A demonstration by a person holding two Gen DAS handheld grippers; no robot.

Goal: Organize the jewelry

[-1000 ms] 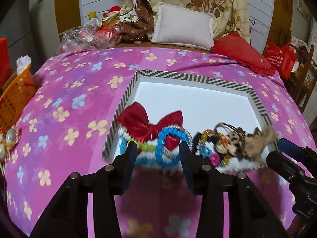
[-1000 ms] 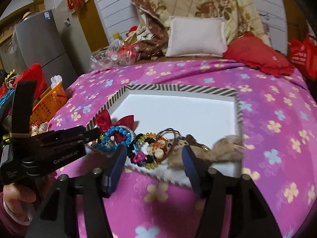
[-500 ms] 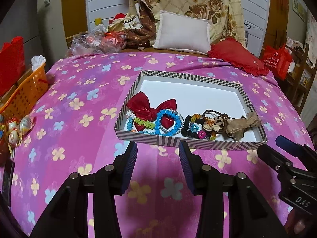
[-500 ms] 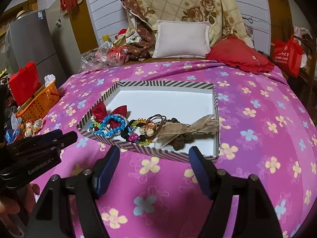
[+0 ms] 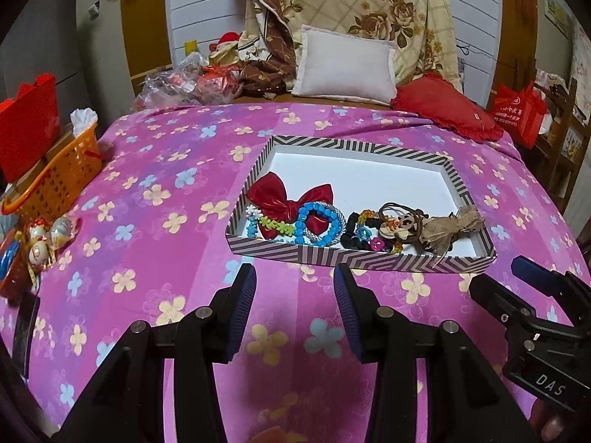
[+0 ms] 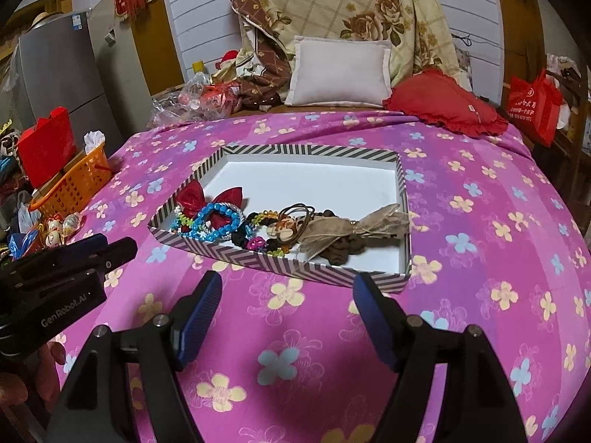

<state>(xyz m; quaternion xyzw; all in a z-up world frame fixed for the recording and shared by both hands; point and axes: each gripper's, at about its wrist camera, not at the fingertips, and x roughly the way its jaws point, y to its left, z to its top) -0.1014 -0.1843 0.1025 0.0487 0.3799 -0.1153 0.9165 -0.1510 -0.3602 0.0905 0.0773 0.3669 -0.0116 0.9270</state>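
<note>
The striped tray lies on the bed's pink flowered cover. Its near half is crowded: a red bow, a blue bead bracelet, dark hair ties and a burlap bow lie in a row just behind the near wall, touching one another. Behind that row the tray's white floor is bare up to the far wall. In front of the tray the cover is bare beneath the left hand-held gripper and the right hand-held gripper, both spread and clear of the wall. Left of the tray, an orange basket stands at the bed's edge; beyond it, a white pillow and a red cushion.
</note>
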